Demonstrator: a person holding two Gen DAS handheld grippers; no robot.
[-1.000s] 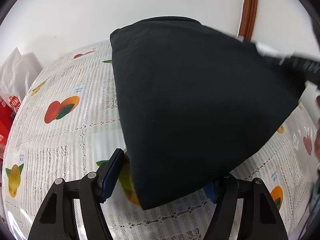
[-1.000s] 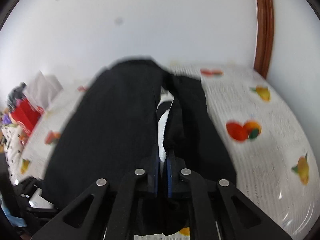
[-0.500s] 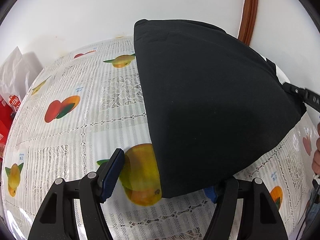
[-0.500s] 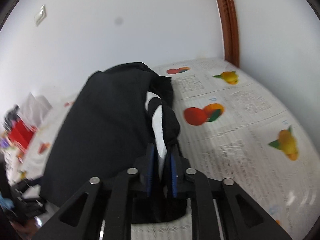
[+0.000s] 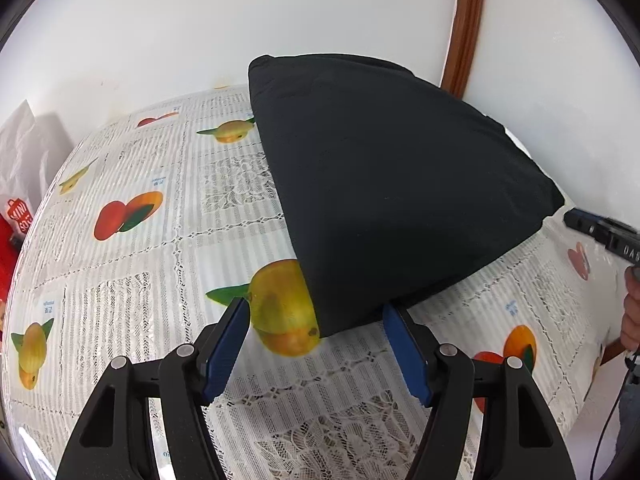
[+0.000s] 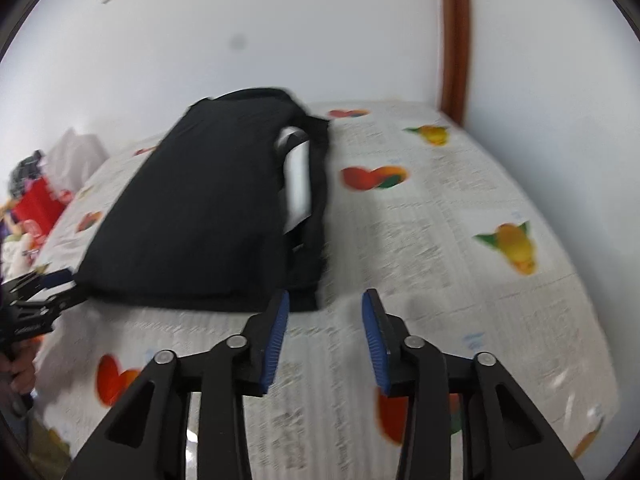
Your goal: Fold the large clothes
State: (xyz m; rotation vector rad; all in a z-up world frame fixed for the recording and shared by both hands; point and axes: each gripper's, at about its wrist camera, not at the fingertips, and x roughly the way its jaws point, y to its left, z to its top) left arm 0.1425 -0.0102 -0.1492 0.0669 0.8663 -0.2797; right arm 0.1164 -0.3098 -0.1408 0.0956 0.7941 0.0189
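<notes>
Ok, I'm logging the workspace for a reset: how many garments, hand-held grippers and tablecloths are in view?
Black folded garment: 1
Hand-held grippers: 2 (left hand-held gripper, open; right hand-held gripper, jaws opening, garment just ahead of them, not between)
Fruit-print tablecloth: 1
Total: 4

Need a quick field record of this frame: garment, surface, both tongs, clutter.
garment: black garment, folded into a flat stack, a white part showing at its right edge
surface: fruit-print tablecloth on the table
left tongs: open, garment's near corner just ahead, pads not touching it
right tongs: jaws opening, nothing between them, garment corner just ahead to the left
clutter: red bag and white plastic bag at the table's left end
fold state: garment lies released on the table
</notes>
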